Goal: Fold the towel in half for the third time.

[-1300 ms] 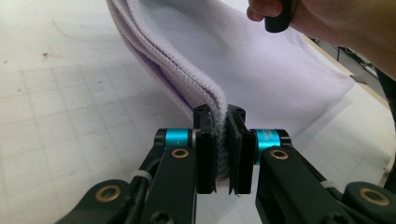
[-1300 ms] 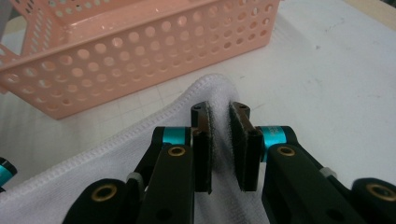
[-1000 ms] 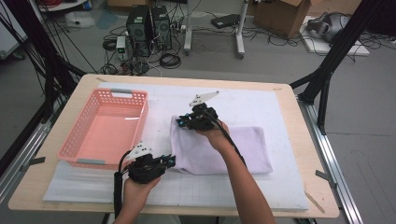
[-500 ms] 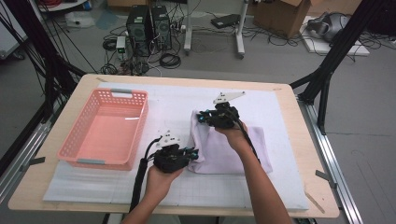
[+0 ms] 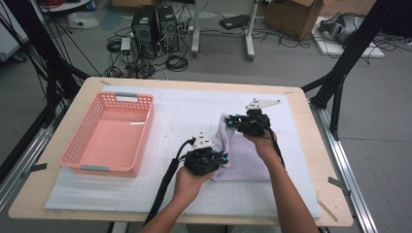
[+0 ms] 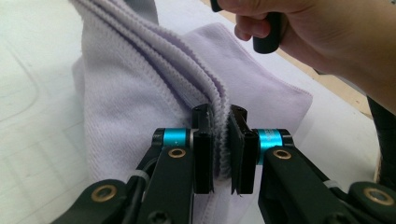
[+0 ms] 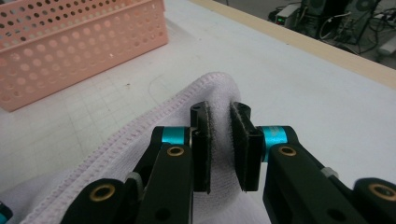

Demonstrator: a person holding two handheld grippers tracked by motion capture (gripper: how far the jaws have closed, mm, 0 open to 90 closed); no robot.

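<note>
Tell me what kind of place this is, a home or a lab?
Most likely a lab or recording workshop: black camera-rig struts frame the table, computer towers and loose cables sit on the bare floor, and cardboard boxes stand behind.

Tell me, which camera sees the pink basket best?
The high view: the whole pink basket shows there from above, on the left side of the table, with nothing in it. The right gripper view catches part of one holed wall beyond the towel. The left gripper view looks at the towel.
</note>
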